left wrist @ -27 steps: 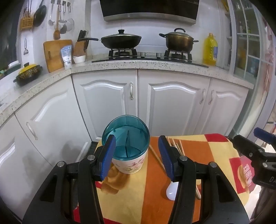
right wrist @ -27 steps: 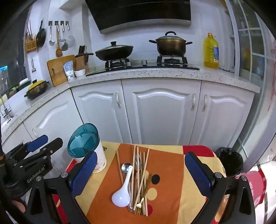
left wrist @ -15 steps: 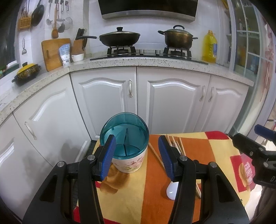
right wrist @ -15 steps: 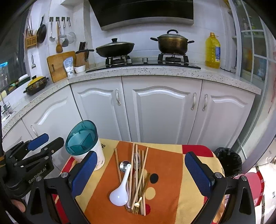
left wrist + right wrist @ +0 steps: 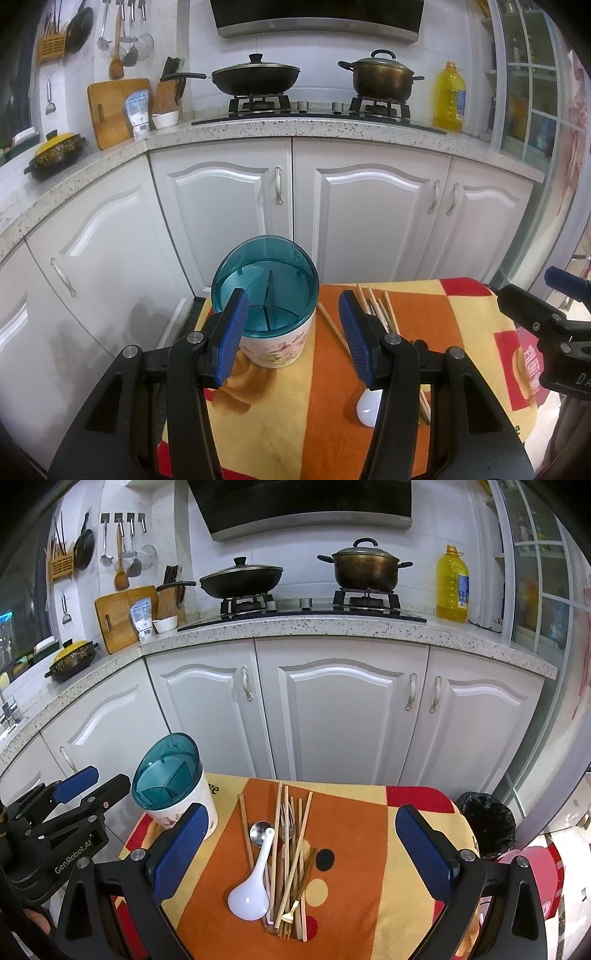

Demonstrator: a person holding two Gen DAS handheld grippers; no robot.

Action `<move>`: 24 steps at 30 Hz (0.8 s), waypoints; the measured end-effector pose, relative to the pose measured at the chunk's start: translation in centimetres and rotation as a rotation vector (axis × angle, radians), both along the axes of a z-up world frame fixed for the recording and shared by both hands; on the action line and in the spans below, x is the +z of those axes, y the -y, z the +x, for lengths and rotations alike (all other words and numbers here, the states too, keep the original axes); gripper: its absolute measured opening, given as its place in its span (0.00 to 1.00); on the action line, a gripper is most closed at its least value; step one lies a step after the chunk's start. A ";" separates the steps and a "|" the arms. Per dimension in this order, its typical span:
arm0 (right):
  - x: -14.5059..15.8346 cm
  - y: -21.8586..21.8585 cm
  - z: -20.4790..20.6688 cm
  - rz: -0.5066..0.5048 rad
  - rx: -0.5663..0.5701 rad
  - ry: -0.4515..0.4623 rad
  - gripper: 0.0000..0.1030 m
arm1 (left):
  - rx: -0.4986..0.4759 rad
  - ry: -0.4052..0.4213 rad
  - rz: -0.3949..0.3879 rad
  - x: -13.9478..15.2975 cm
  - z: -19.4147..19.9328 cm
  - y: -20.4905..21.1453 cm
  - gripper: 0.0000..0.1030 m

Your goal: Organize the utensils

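A white floral utensil holder (image 5: 273,325) with a teal divided insert stands upright at the table's left; it also shows in the right wrist view (image 5: 173,782). My left gripper (image 5: 293,332) is open and empty just in front of it. A pile of wooden chopsticks (image 5: 291,849), a metal spoon (image 5: 259,833), a fork (image 5: 287,821) and a white ladle-shaped spoon (image 5: 251,893) lies mid-table. My right gripper (image 5: 301,853) is wide open and empty above the pile. The left gripper also shows at the left of the right wrist view (image 5: 85,790).
The small table carries an orange, yellow and red cloth (image 5: 351,904). White kitchen cabinets (image 5: 332,716) stand close behind it. A black waste bin (image 5: 487,823) sits at the right. Pots sit on the stove (image 5: 310,605) above.
Both views have tilted and shifted slightly; the holder and the pile sit a little lower and closer in the frames. Both grippers stay open and empty.
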State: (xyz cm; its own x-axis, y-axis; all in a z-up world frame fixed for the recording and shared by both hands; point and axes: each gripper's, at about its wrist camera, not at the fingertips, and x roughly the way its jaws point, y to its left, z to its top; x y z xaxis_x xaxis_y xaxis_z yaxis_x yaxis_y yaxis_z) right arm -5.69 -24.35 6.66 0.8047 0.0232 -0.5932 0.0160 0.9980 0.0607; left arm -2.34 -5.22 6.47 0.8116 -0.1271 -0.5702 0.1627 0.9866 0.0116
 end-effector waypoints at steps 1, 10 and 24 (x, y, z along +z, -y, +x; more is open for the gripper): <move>0.0 -0.1 -0.1 -0.004 0.000 0.014 0.99 | 0.001 0.001 0.000 0.0 0.0 0.0 0.49; -0.2 -0.3 0.2 -0.052 -0.015 0.005 0.99 | -0.002 -0.004 -0.007 -0.1 0.0 0.1 0.49; -1.2 0.6 0.5 -0.024 -0.038 -0.021 0.99 | -0.019 -0.025 -0.005 -0.6 0.1 0.6 0.49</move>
